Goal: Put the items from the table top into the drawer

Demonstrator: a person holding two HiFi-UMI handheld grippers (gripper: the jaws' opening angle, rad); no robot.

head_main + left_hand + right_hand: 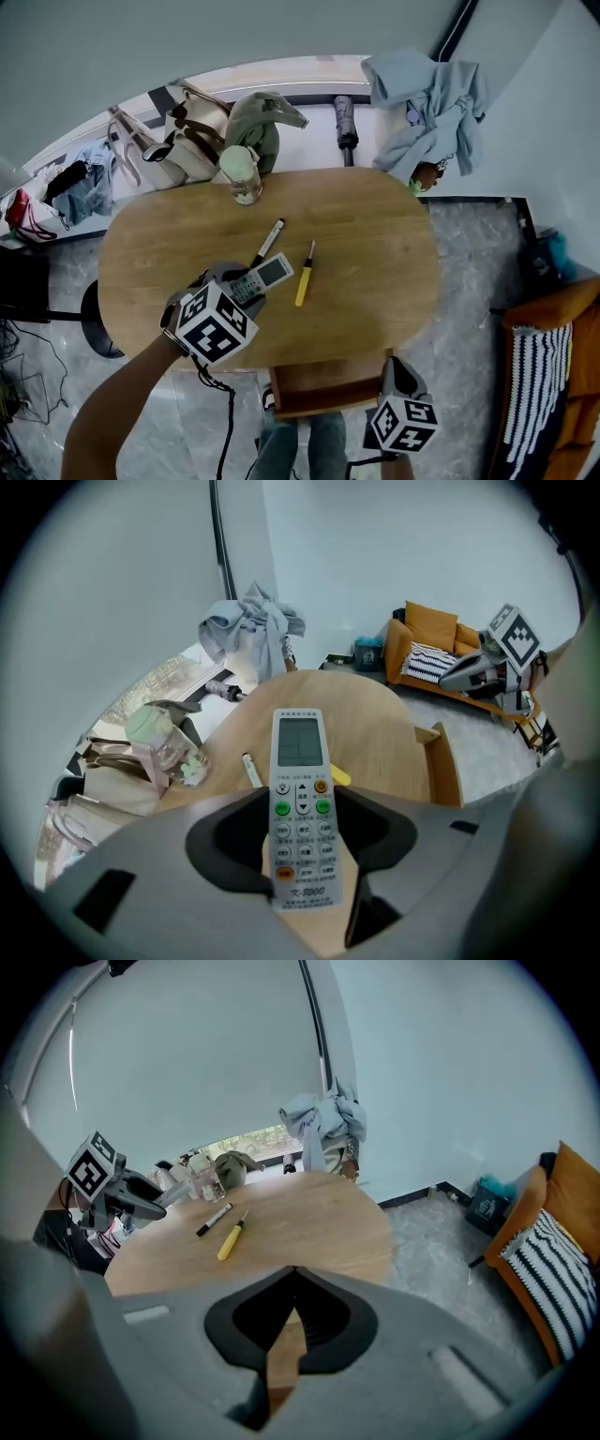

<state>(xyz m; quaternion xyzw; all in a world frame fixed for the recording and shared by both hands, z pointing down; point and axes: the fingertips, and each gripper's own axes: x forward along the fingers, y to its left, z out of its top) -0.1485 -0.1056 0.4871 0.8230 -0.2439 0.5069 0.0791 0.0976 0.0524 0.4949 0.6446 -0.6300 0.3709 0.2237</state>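
L tongs [300, 834] pinching remote [300, 789], held above bench [375, 253]. R tongs [292, 1274] pressed together, nothing btw them. Marker [268, 242] and screwdriver [305, 275] lie on bench.

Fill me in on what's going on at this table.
A person is clearing the table with two handheld grippers. The left gripper is clamped on the remote control over the tabletop. The right gripper is shut and empty, beside the open drawer at the table's near edge. The marker and yellow screwdriver lie on the table.
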